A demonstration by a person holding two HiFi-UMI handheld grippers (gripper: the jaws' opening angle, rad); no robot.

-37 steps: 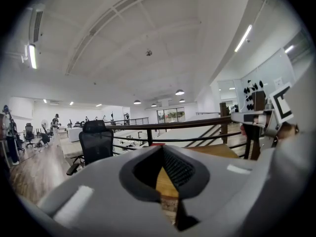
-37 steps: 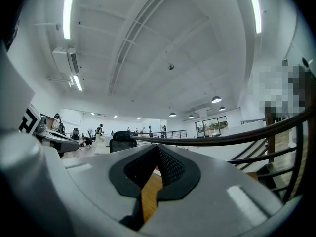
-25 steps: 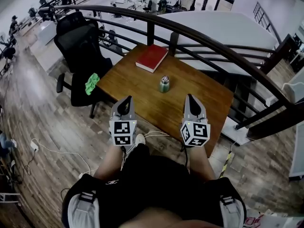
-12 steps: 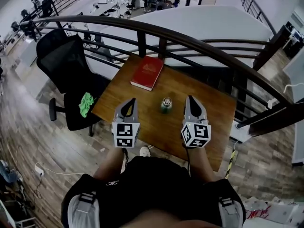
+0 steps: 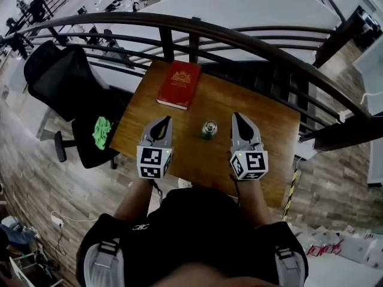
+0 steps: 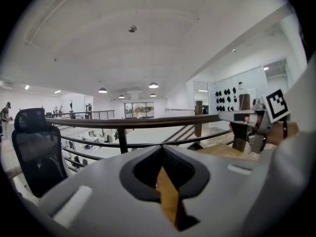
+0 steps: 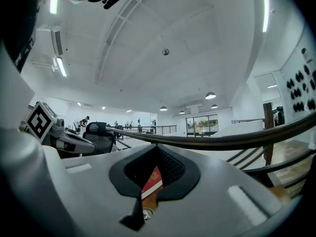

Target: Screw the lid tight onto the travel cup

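The head view looks steeply down from above the person onto the square brown wooden table (image 5: 266, 121) and curved dark metal railing (image 5: 197, 24), while cameras riding low, close behind the left gripper (image 5: 166, 120) and right gripper (image 5: 237, 116), face roughly level outward, sharing that railing.

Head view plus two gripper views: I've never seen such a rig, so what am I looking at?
There is no robot: a person holds a two-jaw gripper in each hand. The head view looks down from a camera on their head. It shows the left gripper and right gripper over a wooden table, the cup standing between them, and a red book farther back. The other two pictures come from cameras riding on each gripper, looking along its jaws. Both grippers are shut and hold nothing.
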